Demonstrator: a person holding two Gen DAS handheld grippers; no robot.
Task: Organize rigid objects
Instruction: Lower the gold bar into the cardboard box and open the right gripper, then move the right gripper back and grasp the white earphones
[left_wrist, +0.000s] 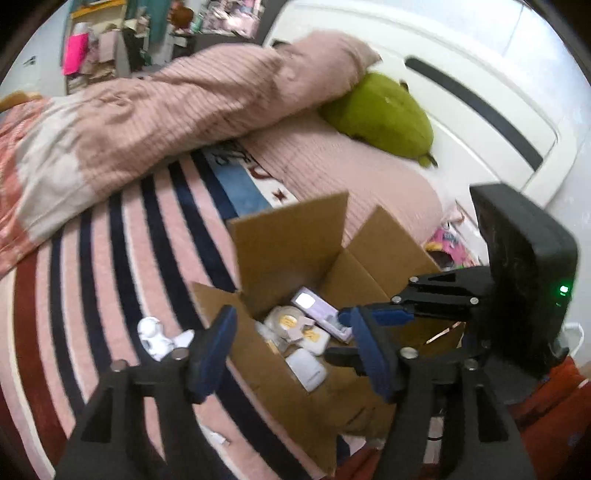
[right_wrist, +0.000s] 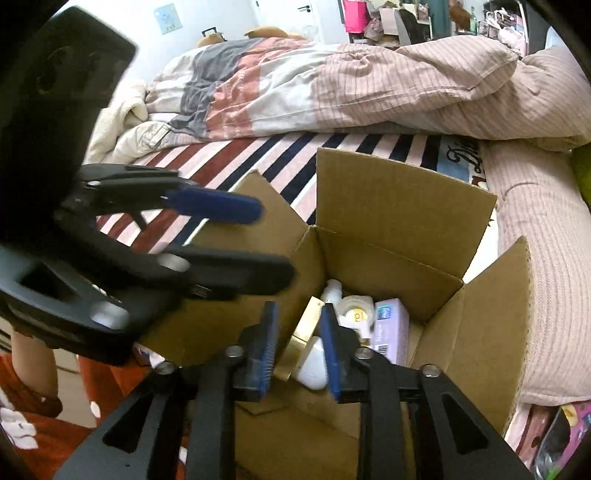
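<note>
Two views, taken in turn.

Left wrist view, tool state: left gripper (left_wrist: 291, 350) stands wide apart, nothing between the blue pads; no contact with any item.
Left wrist view, location: cardboard box (left_wrist: 284, 247) sits open on the striped bedcover (left_wrist: 122, 236); inside lie a lilac carton (left_wrist: 321, 310), a round white jar (left_wrist: 288, 320) and a white bottle (left_wrist: 306, 365); a small white figure (left_wrist: 157, 336) lies on the cover just beside the box, outside it.
Left wrist view, handling (judgement): the figure is likely light, stiff and uneven in form; take hold across its thickest part, since thin limbs may snap or slip.
Left wrist view, unique content: the figure and the green plush toy (left_wrist: 380, 118) appear here only; the right gripper (left_wrist: 364, 336) is seen from the side, above the box mouth.

Right wrist view, tool state: right gripper (right_wrist: 297, 345) shows a narrow gap over the box; a gold box (right_wrist: 301, 339) and the white bottle (right_wrist: 312, 360) lie behind the gap; whether the pads press on either cannot be told.
Right wrist view, handling (judgement): the gold box is stiff, flat-sided and probably glossy, so slippery; grip on its broad faces; the bottle is smooth and rounded, best taken at mid-body.
Right wrist view, unique content: the gold box and the barcode side of the lilac carton (right_wrist: 391, 332); the left gripper (right_wrist: 236, 243), jaws apart, beside the box flap.
</note>
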